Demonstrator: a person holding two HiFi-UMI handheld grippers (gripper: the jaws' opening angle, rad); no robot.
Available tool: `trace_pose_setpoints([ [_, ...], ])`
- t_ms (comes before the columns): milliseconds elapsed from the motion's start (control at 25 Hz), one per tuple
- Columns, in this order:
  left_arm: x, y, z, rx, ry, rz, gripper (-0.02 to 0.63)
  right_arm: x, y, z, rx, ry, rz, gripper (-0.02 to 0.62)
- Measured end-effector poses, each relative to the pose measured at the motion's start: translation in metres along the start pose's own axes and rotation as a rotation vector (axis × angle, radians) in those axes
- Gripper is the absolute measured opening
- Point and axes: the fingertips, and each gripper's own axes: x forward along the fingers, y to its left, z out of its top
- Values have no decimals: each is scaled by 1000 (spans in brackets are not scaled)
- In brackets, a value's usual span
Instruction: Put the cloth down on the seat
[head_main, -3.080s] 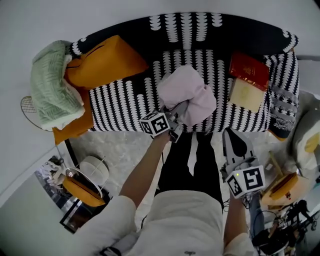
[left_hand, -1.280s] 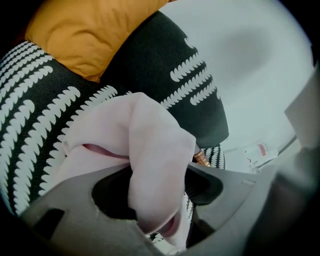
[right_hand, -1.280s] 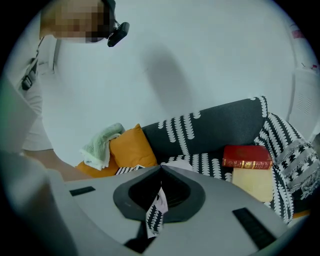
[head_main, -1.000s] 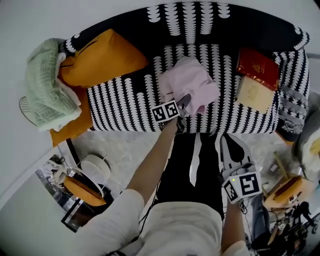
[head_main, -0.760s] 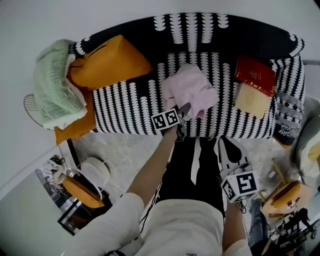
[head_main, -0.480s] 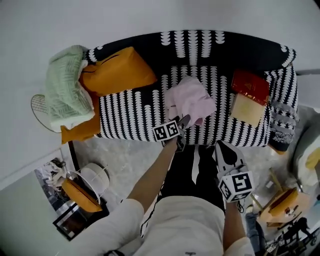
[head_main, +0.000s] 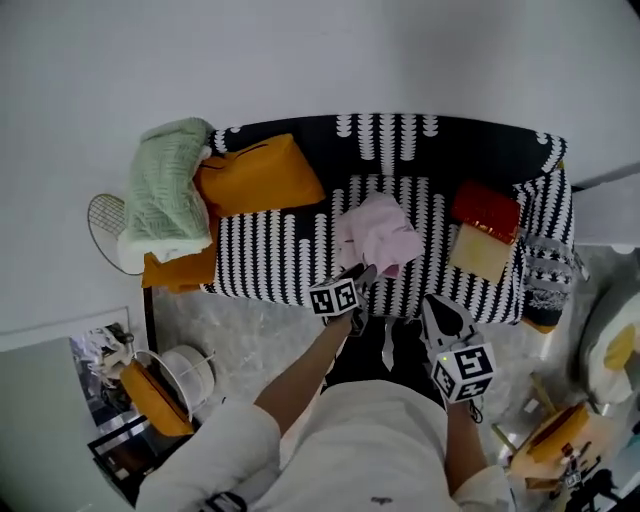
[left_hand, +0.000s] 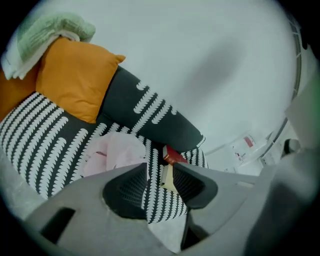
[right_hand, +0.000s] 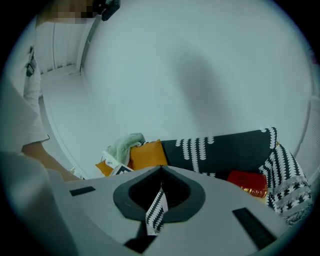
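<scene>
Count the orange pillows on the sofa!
2. One orange pillow leans on the backrest; the other sits under the green blanket at the sofa's end. More may be hidden.

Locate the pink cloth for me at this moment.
In the head view, the pink cloth lies crumpled mid-seat on the patterned sofa, between the orange cushion on the left and the red book on the right.

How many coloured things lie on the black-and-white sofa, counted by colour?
orange cushions: 2
green blanket: 1
pink cloth: 1
red book: 1
cream book: 1
Total: 6
</scene>
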Motion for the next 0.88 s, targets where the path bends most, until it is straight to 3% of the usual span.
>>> trace_pose_setpoints([
  [240,-37,-61,25,152,-147,13,91,-26,-12,19,-41,-50,39,8],
  [480,-77,-114,22,280,-225,18,29,-53,-12,24,-49,-69,68,8],
  [880,-126,-175,4,486,-294,-14,12,-58,-3,-7,-4,-3,163,8],
])
